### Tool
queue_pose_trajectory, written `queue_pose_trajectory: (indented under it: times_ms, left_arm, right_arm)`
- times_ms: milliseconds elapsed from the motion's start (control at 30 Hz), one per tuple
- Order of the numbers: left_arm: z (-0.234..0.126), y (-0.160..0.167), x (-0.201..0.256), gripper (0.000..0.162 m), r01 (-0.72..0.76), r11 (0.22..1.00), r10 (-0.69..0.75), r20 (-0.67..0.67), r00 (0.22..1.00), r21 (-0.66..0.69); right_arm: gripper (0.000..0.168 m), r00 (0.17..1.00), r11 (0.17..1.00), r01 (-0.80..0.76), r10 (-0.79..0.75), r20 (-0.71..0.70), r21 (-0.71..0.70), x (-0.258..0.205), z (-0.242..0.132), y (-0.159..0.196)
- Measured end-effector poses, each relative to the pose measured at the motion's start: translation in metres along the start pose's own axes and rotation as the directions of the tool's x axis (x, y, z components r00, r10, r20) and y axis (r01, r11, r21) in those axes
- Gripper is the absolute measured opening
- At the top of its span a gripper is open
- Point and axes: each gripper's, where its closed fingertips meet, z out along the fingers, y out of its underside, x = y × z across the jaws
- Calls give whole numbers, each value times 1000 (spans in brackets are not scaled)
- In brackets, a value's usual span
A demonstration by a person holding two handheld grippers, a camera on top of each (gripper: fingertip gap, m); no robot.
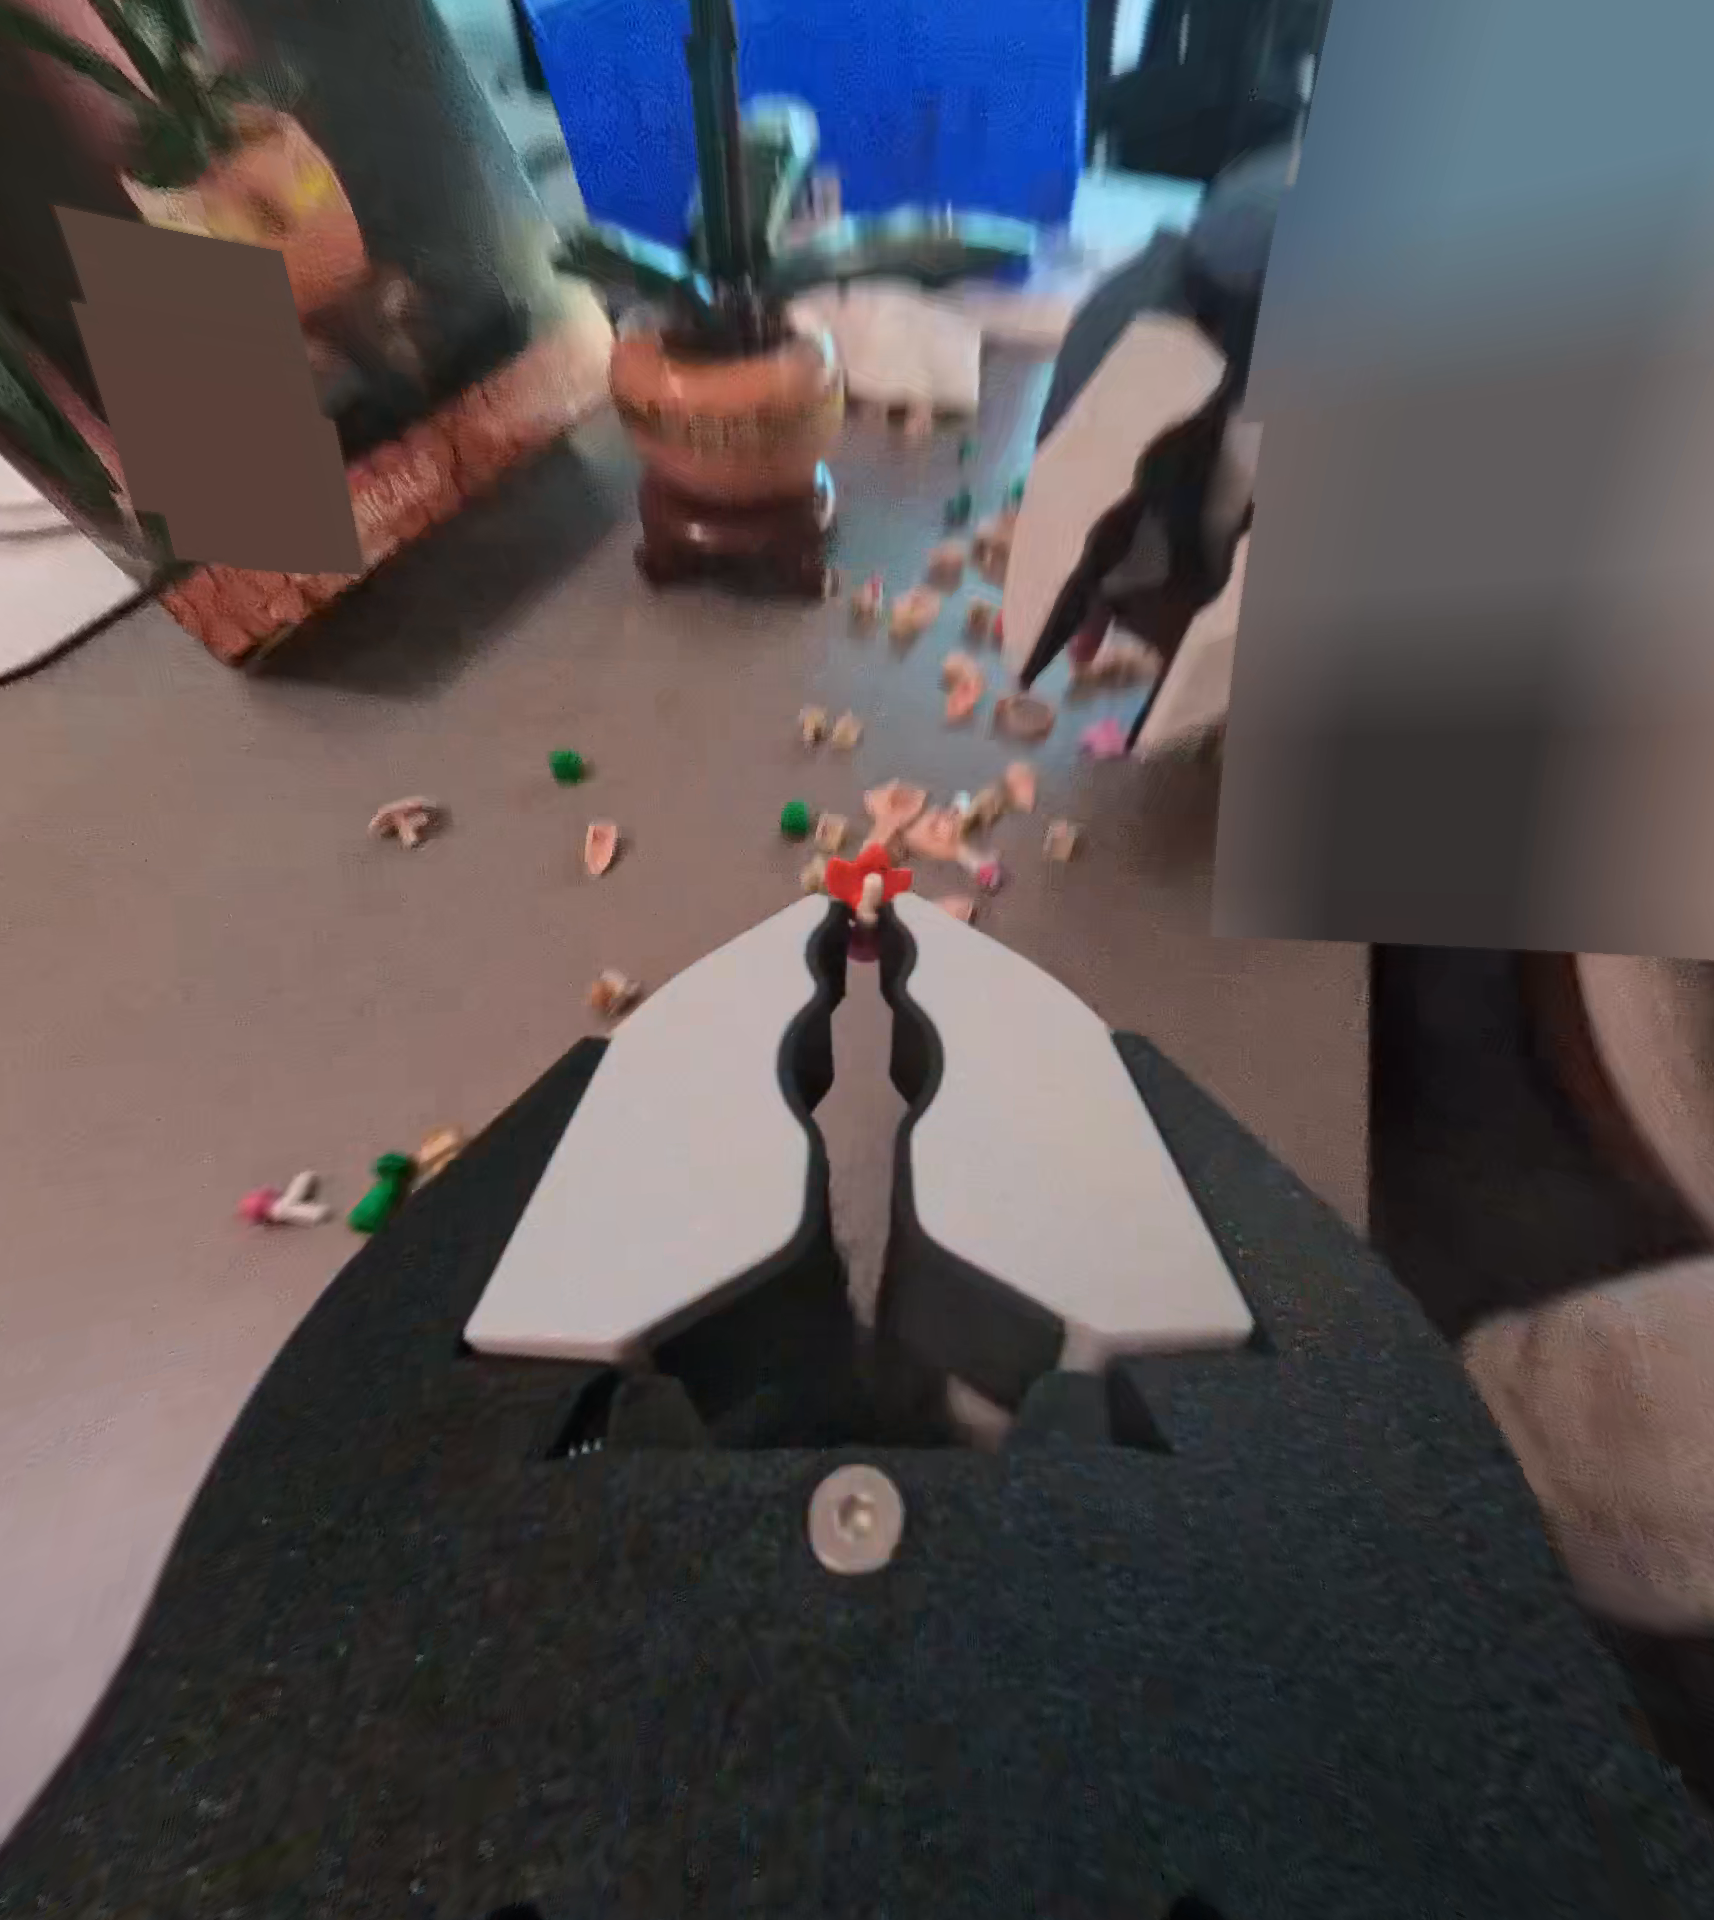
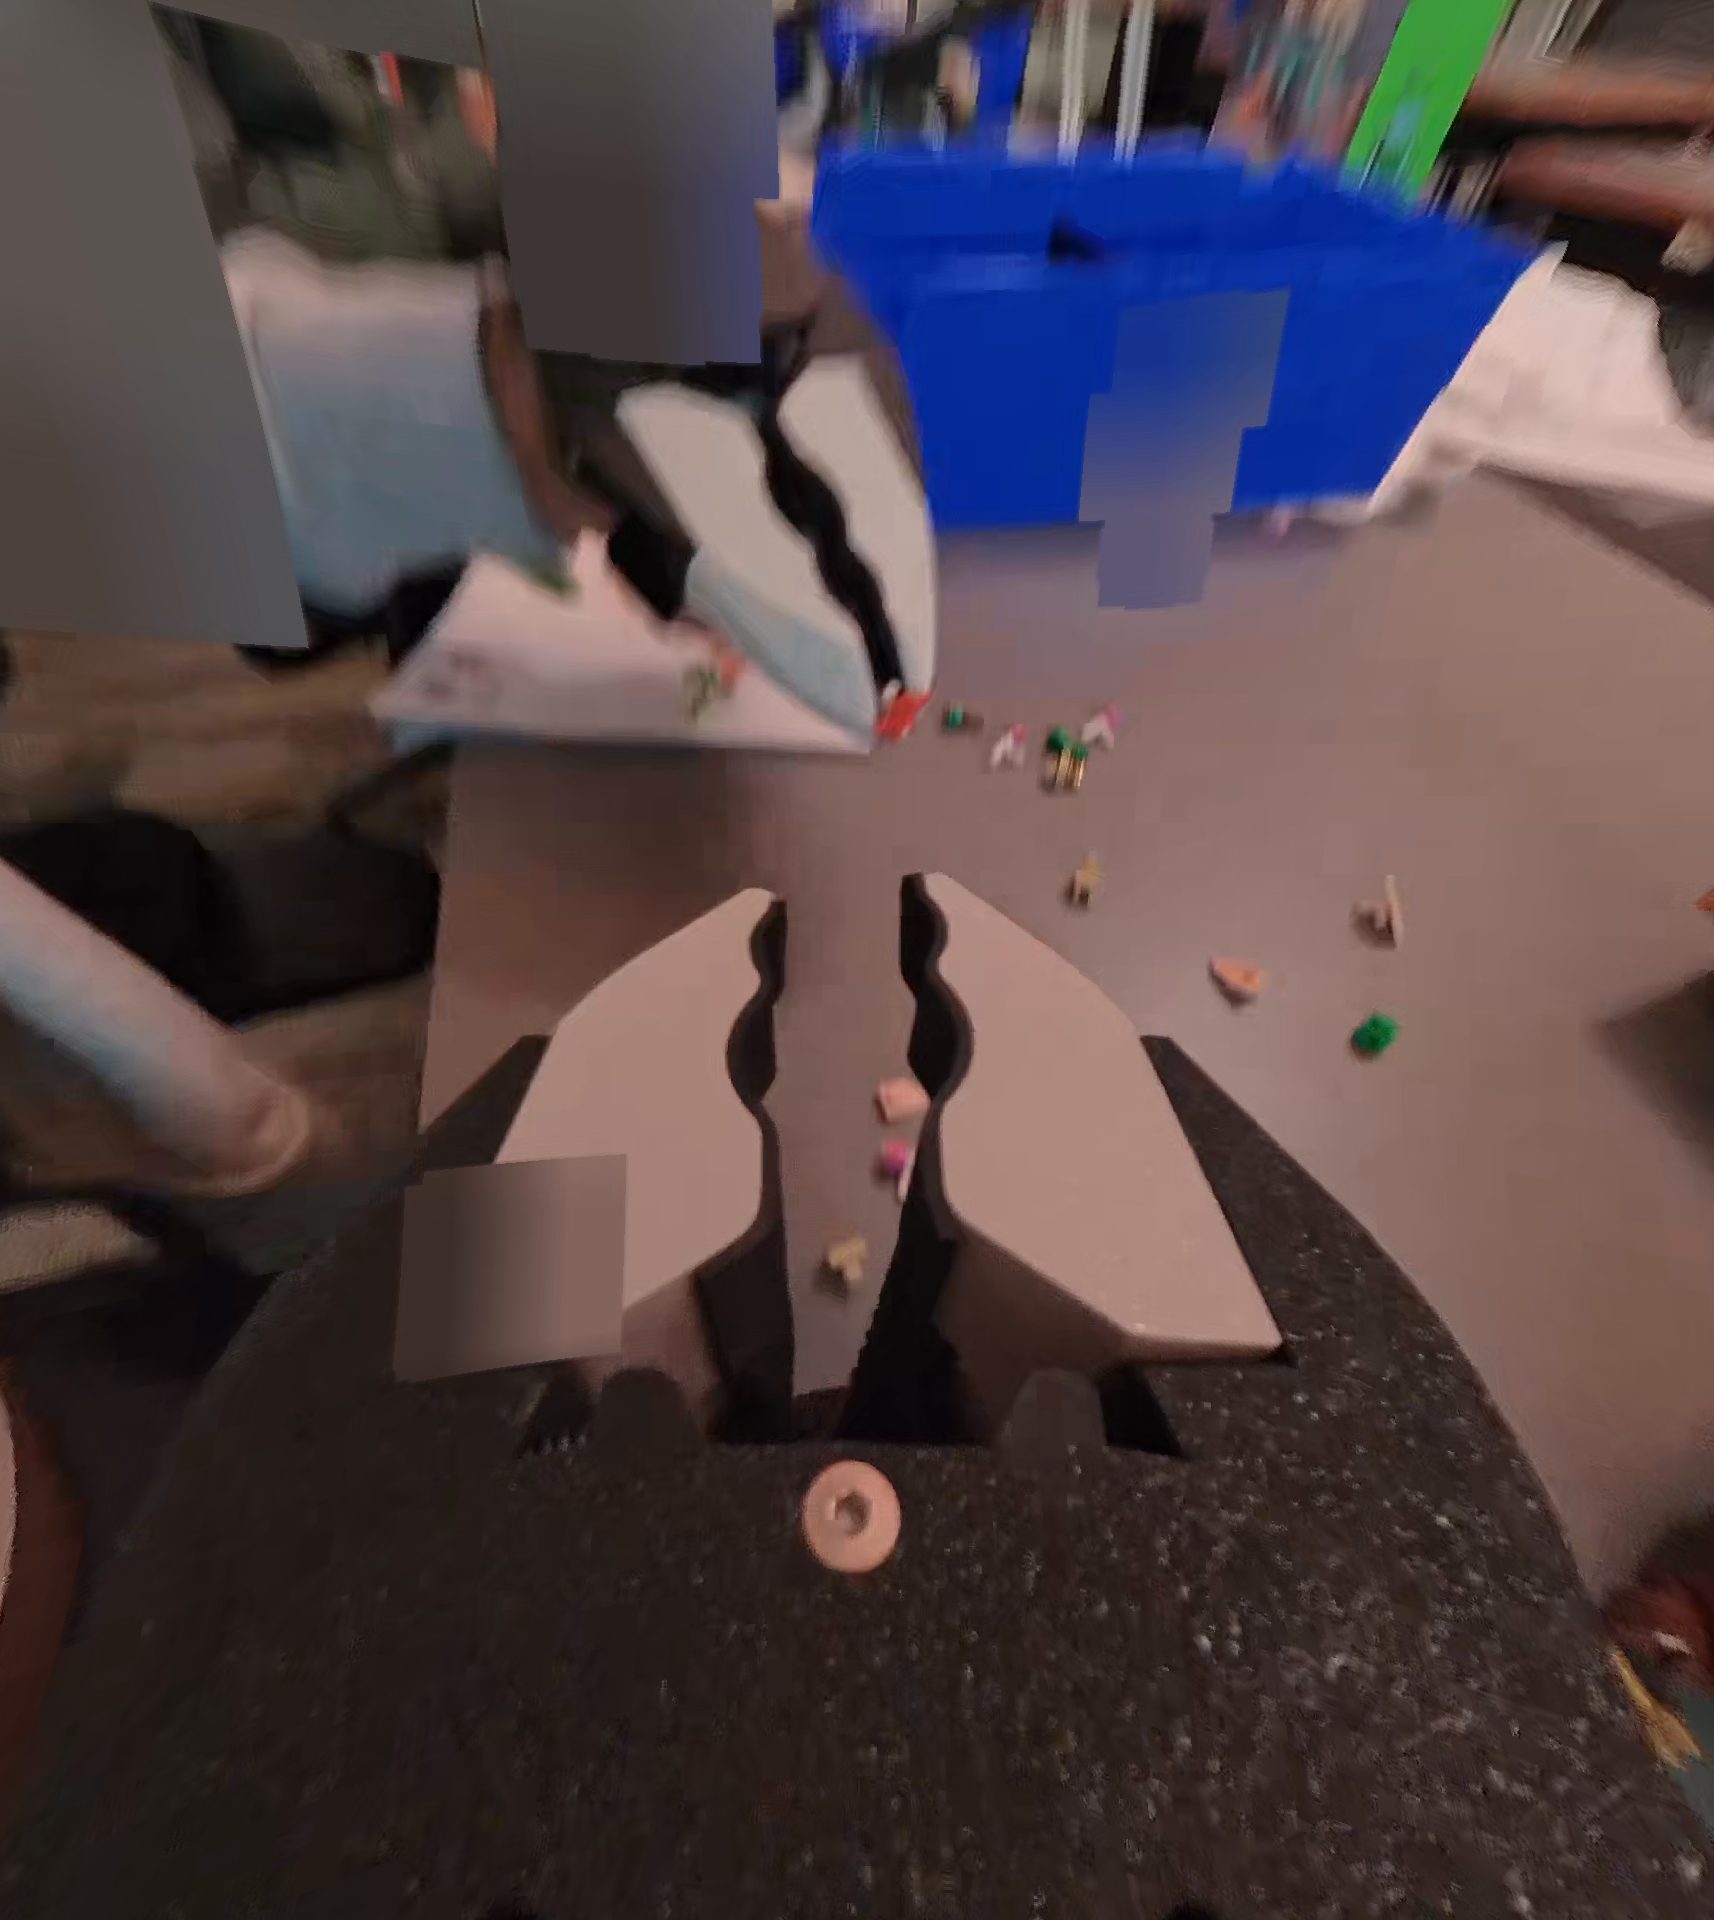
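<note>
Left gripper (image 1: 861,906): fingers nearly closed, pinching a red piece (image 1: 865,876) at the tips above the grey table (image 1: 157,935). Right gripper (image 2: 842,899): fingers narrowly parted, holding nothing, over scattered small pieces (image 2: 903,1099). Potted brick plant (image 1: 728,384) and blue bin (image 2: 1144,343) behind.

Blue bin (image 2: 1144,343) motion-blurred; potted plant (image 1: 728,416) top cut off; scattered small pieces (image 1: 936,821) indistinct

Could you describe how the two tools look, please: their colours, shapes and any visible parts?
Both tools, left and right, look alike: two broad, pale grey fingers tapering to tips, with wavy black inner pads, on a black, speckled, rough body carrying one round metal screw. No cables show.
</note>
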Motion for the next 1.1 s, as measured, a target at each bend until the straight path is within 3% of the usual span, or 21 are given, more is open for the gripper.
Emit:
queue_pose_trajectory:
  times_ms: [100, 167, 300, 433, 567, 700, 967, 1100]
  left_arm:
    - [10, -30, 30, 5, 157, 959, -157, -16, 987, 235]
    - [22, -33, 48, 5, 207, 943, -204, -38, 978, 261]
    - [49, -21, 70, 5, 215, 966, -211, -39, 977, 143]
    - [68, -13, 78, 5, 184, 983, -185, 24, 983, 16]
    - [78, -10, 82, 5, 124, 990, -118, 89, 989, -66]
    - [85, -8, 84, 5, 68, 990, -54, 107, 993, -125]
    - [87, -16, 89, 3, 30, 994, -19, 101, 995, -109]
    - [85, -24, 90, 3, 24, 999, -19, 126, 992, -35]
  right_arm:
    - [39, 999, 979, 47, -47, -5, 198, -3, -12, -26]
    - [40, 988, 977, 138, -147, 46, 163, -13, -19, -24]
    - [35, 930, 926, 362, -351, 110, -110, -16, -27, 12]
    - [30, 871, 831, 490, -477, 116, -265, -13, -32, 32]
    - [31, 813, 757, 571, -575, 91, -316, -16, -32, 43]
    - [19, 746, 669, 644, -658, 108, -372, -17, -32, 52]
    - [17, 789, 719, 590, -611, 71, -366, -15, -36, 51]
    - [13, 837, 779, 519, -546, 26, -351, -14, -40, 48]
